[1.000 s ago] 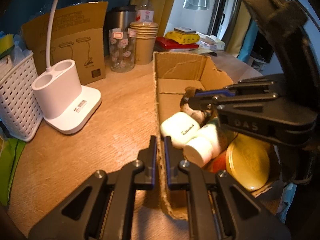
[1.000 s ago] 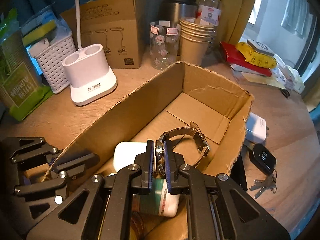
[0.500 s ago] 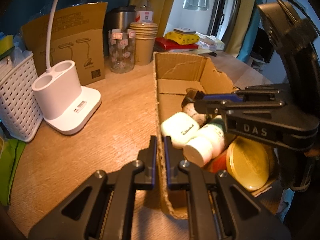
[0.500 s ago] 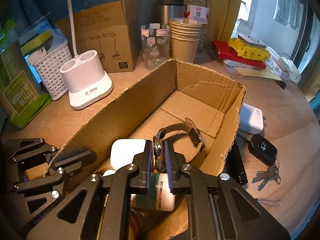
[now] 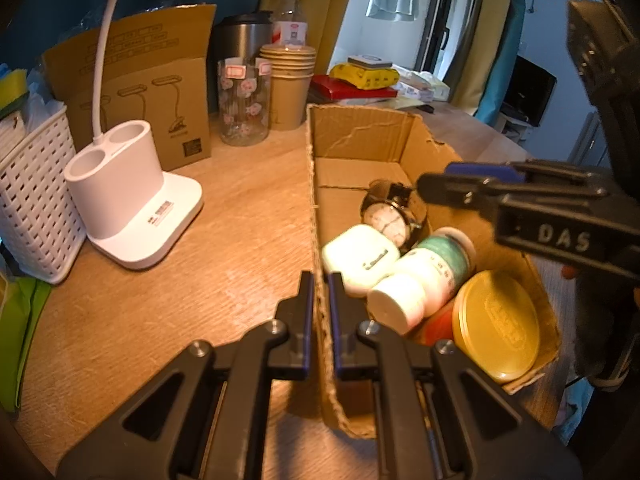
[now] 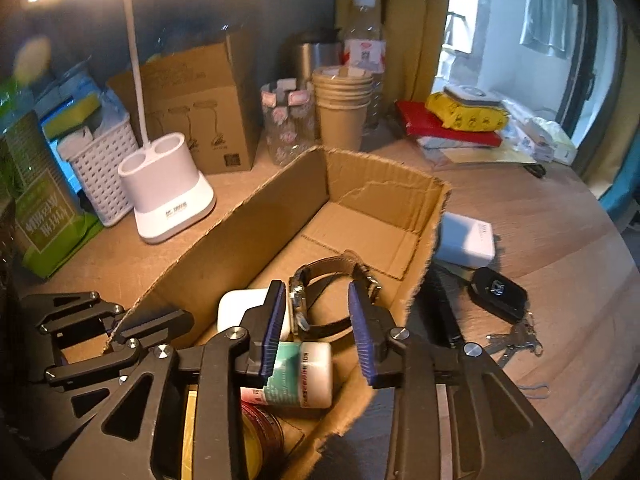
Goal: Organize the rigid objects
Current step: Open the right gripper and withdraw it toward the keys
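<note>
An open cardboard box [image 5: 360,140] stands on the wooden table. My left gripper [image 5: 320,300] is shut on the box's near left wall. In the box lie a wristwatch [image 5: 386,218], a white earbud case [image 5: 360,258], a white bottle with a green label [image 5: 424,280] and a yellow-lidded tin [image 5: 496,324]. My right gripper [image 6: 314,286] hangs just above the wristwatch [image 6: 328,266]. Its jaws are opening. The watch lies on its side on the box floor between them, close to the left pad, and neither pad presses on it.
Left of the box stand a white lamp base [image 5: 132,208], a white basket [image 5: 32,208] and a brown carton [image 5: 152,92]. A glass jar [image 5: 244,104] and paper cups [image 5: 288,88] stand behind. A white charger [image 6: 466,236] and a car key [image 6: 498,294] lie right of the box.
My right gripper was shut on the wristwatch; its jaws have now spread and let it go inside the box, and it has lifted a little. The left gripper has not moved.
</note>
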{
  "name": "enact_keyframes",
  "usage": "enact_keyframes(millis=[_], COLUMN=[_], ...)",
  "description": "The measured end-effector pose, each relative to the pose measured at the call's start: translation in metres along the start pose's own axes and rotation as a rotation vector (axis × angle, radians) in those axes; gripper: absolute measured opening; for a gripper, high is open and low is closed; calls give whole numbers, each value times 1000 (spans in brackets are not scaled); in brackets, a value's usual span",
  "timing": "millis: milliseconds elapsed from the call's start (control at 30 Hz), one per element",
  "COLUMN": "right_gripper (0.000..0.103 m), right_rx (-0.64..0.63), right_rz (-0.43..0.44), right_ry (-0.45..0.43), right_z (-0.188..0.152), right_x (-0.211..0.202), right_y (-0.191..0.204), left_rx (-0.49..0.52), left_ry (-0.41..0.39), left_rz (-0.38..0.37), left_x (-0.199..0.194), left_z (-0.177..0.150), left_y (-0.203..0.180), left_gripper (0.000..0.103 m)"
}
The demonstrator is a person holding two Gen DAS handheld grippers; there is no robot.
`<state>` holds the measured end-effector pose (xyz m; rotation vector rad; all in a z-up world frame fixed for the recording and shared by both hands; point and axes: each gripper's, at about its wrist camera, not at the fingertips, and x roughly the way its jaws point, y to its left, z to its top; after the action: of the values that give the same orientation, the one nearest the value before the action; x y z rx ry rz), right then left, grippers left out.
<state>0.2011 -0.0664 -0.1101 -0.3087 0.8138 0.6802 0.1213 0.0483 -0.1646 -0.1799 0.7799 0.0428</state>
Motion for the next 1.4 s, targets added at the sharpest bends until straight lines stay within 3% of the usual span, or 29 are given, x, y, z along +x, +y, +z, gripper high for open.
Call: enact_keyframes(millis=[267,667,800,1400], right_gripper=[47,50,55,57], right_rx=[25,74,93,192], right_rz=[-38,-87,-109,-206], right_ry=[-42,-92,-110,-154], right_z=[-1,-3,-5,-22], right_x=[-19,-41,-47,-70], right_y=[-11,-31,-40,-98], left_rx=[2,2,2,3], left_ry=[-2,-4,-4,-4], left_rz=[3,5,5,5], left_x=[0,0,-1,-1], left_z=[-1,-1,-1,-1], left_y=[0,-1,-1,-1], left_gripper=[8,8,8,8])
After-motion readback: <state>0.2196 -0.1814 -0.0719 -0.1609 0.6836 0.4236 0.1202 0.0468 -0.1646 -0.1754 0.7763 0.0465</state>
